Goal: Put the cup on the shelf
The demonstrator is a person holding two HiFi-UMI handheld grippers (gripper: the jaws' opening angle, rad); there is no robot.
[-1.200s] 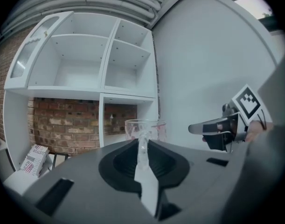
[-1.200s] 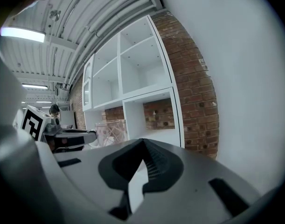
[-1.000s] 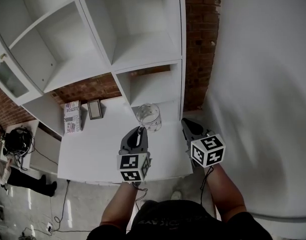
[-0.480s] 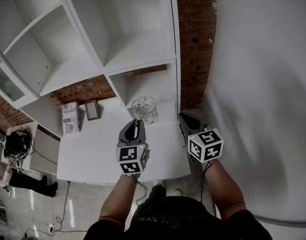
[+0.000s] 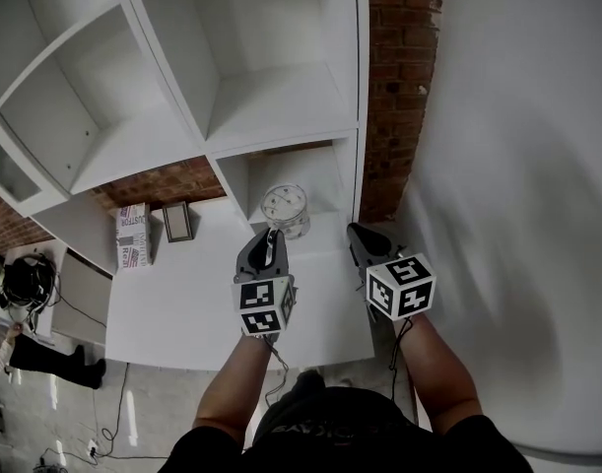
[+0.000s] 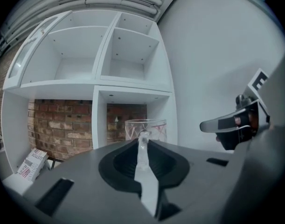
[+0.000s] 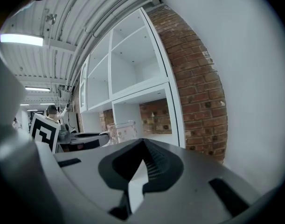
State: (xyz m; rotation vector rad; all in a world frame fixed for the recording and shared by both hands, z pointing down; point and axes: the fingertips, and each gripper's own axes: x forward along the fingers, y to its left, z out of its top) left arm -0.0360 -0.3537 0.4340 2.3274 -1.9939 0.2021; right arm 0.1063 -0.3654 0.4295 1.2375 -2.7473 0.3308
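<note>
A clear glass cup (image 5: 284,208) with a faint pattern hangs upright just above the white table (image 5: 182,304), at the mouth of the lowest cubby (image 5: 299,170) of the white shelf unit. My left gripper (image 5: 272,236) is shut on the cup's near wall. In the left gripper view the glass wall (image 6: 143,146) stands between the jaws, with the cup (image 6: 146,127) beyond them. My right gripper (image 5: 355,233) is level with the cup on its right side, apart from it, shut and holding nothing. The right gripper view shows the cup (image 7: 121,130) to its left.
On the table's left stand a printed box (image 5: 133,235) and a small dark frame (image 5: 179,220). A brick wall (image 5: 394,77) and a plain white wall (image 5: 517,166) close off the right. Larger cubbies (image 5: 271,57) rise above the low one.
Both grippers have moved forward toward the shelf, the left one carrying the cup. The cup now sits closer to the low cubby's opening.
</note>
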